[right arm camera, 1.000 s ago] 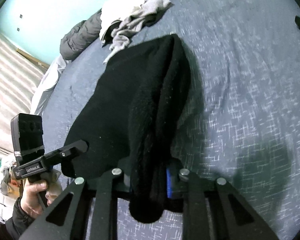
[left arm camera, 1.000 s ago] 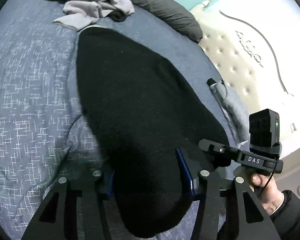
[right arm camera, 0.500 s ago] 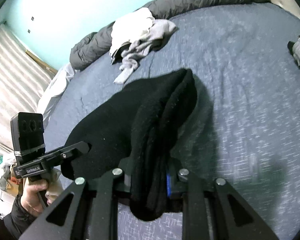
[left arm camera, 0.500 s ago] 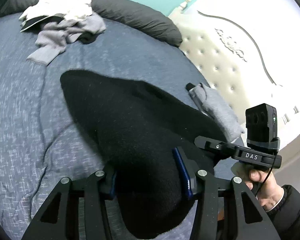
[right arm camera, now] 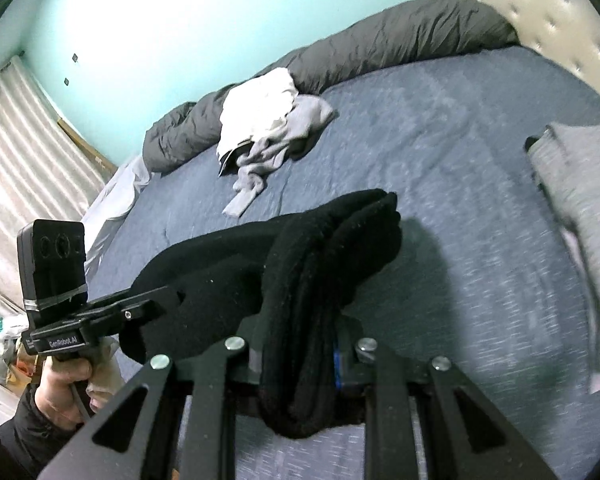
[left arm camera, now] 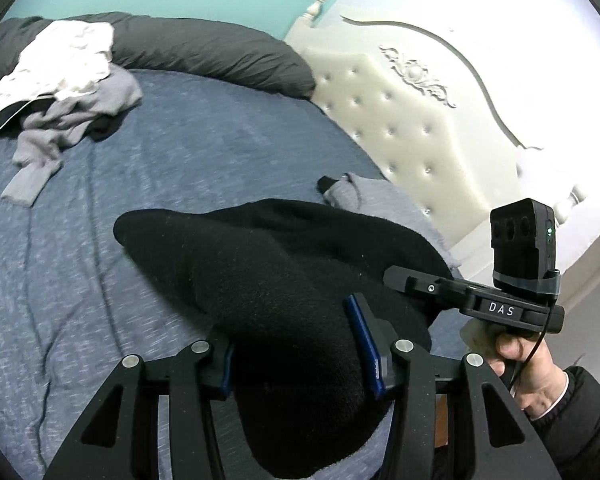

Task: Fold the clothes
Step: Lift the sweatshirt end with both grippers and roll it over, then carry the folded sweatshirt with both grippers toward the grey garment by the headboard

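Note:
A black fleece garment (left arm camera: 268, 276) hangs folded over, held up off the blue bedspread (left arm camera: 180, 160). My left gripper (left arm camera: 300, 352) is shut on one thick end of it, the cloth bulging between the blue pads. My right gripper (right arm camera: 300, 356) is shut on the other end, the black fleece garment (right arm camera: 332, 248) bunched in layers between its fingers. Each view shows the other gripper: the right gripper (left arm camera: 396, 278) at the cloth's right edge and the left gripper (right arm camera: 168, 298) at its left edge, each held by a hand.
A pile of white and grey clothes (left arm camera: 60, 84) lies at the far side against a dark grey rolled duvet (left arm camera: 204, 52). A folded grey garment (right arm camera: 580, 220) sits near the cream tufted headboard (left arm camera: 412, 120). Curtains (right arm camera: 24, 152) hang at the left.
Both grippers have lifted and tilted up; the black garment, spread long over the bed a second ago, is now gathered shorter and raised, and more of the headboard and wall shows.

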Motion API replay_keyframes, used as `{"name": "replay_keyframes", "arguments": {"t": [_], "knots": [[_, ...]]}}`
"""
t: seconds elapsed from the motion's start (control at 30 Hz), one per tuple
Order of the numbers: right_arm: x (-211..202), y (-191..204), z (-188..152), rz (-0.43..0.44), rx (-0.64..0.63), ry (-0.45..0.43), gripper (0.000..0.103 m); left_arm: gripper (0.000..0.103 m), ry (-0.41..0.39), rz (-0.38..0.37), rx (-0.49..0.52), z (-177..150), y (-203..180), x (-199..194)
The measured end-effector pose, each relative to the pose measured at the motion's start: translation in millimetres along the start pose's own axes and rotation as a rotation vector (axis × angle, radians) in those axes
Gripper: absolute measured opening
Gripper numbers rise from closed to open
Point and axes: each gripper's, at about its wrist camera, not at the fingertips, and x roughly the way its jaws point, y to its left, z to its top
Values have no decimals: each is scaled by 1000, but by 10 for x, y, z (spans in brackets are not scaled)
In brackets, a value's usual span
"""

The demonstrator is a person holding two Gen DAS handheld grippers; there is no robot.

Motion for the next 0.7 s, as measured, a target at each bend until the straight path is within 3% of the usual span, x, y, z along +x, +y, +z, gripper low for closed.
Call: {"name": "replay_keyframes", "arguments": {"t": [0.7], "knots": [[-1285,-734,694,-89,-67,-178,20,51,-57,-65,156,827,-1344,609]]}}
